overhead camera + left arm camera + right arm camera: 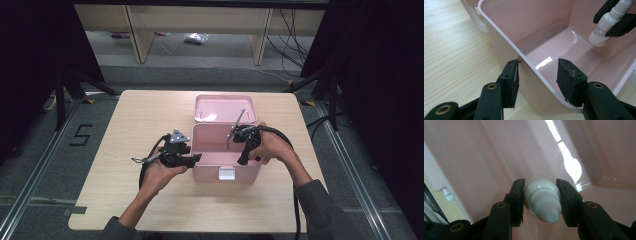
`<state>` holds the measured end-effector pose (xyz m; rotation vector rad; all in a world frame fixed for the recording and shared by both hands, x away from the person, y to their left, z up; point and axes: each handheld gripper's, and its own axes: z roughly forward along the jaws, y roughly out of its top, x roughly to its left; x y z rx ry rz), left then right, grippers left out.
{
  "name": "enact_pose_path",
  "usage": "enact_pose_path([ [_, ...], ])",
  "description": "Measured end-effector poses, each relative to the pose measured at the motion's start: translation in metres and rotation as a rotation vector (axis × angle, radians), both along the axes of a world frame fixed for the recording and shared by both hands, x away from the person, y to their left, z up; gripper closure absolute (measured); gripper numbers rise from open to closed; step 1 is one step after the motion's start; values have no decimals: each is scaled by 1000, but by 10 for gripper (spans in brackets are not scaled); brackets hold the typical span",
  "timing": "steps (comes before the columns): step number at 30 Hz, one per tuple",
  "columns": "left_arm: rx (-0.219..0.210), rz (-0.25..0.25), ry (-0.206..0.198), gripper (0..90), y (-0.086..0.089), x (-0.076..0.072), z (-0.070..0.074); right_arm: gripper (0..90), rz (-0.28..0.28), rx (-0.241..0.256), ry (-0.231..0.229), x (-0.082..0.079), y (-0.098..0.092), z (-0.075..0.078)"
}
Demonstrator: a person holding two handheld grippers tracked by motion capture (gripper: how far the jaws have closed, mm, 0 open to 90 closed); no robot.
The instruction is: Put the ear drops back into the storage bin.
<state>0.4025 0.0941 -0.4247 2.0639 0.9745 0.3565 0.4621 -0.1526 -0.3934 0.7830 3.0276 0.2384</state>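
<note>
Plywood is forming the pale table [140, 125], which is standing on grey floor between dark curtains, with wooden frame legs [134, 32] and loose cables [292, 42] lying beyond its far edge. A black "5" [80, 135] is marking the floor at the left. Mid-table a pink box [210, 150] is sitting open, its lid [224, 108] lying back behind it and a white latch [227, 173] facing the person. The left gripper [537, 80] is straddling the box's left wall [506, 47], jaws gaping wide, one outside and one inside, not pinching it. The right gripper [540, 197] is reaching down into the box, its jaws clamping a small white bottle [542, 201] by the body, cap towards the camera, low above the glossy pink bottom [564, 150].
</note>
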Motion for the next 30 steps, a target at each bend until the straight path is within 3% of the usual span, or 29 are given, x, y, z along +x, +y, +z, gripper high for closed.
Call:
enact_pose_path([
  [1,0,0,0,518,0,0,0,604,21,-14,-19,2,-1,-2],
  [3,1,0,0,518,0,0,0,604,-3,-3,1,0,1,-3],
  [6,0,-1,0,518,0,0,0,604,34,-19,-15,3,1,-6],
  [7,2,-1,0,518,0,0,0,604,-14,-5,9,1,3,-6],
  [9,3,-1,0,518,0,0,0,604,27,-26,-10,4,2,-9],
  [12,2,-1,-1,519,0,0,0,604,-16,-8,14,2,5,-10],
  [20,2,0,-1,519,0,0,0,604,-5,-15,14,2,5,-11],
  [21,1,0,-1,519,0,0,0,604,15,-13,8,4,4,-12],
  [22,3,0,-1,519,0,0,0,604,8,-37,4,4,3,-12],
  [23,5,0,-1,519,0,0,0,604,-13,-12,14,2,4,-13],
  [24,6,-1,-2,519,0,0,0,604,21,-21,0,5,3,-15],
  [26,6,-3,0,519,0,0,0,604,-15,-38,26,3,4,-17],
  [27,5,-1,-2,521,0,0,0,604,-35,-20,34,1,5,-17],
  [28,3,0,-1,522,0,0,0,604,-11,-44,12,3,4,-17],
  [30,5,-1,-2,523,0,0,0,604,15,-40,11,5,3,-19],
])
